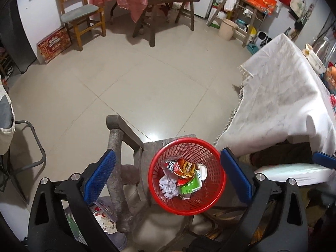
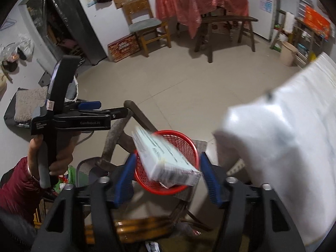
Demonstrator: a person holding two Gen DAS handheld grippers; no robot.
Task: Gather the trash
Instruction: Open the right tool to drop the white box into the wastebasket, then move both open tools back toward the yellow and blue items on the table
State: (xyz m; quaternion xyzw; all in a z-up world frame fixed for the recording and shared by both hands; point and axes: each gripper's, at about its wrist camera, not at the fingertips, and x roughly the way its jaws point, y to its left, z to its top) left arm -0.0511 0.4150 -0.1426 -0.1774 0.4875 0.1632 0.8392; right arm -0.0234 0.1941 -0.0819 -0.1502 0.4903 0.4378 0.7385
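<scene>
A red mesh basket stands on an old wooden chair. It holds crumpled white paper, a red snack wrapper and a green carton. My left gripper hangs above the basket, open and empty. In the right wrist view a blurred, tilted white box sits between the fingers of my right gripper, over the basket. The pads do not seem to press on it. The left gripper shows from the side, held by a hand in a dark red sleeve.
A table under a white cloth crowds the right side, with bowls on it. A grey basket with scraps lies low at the left. A bench, a chair and a beige bucket stand beyond the open tile floor.
</scene>
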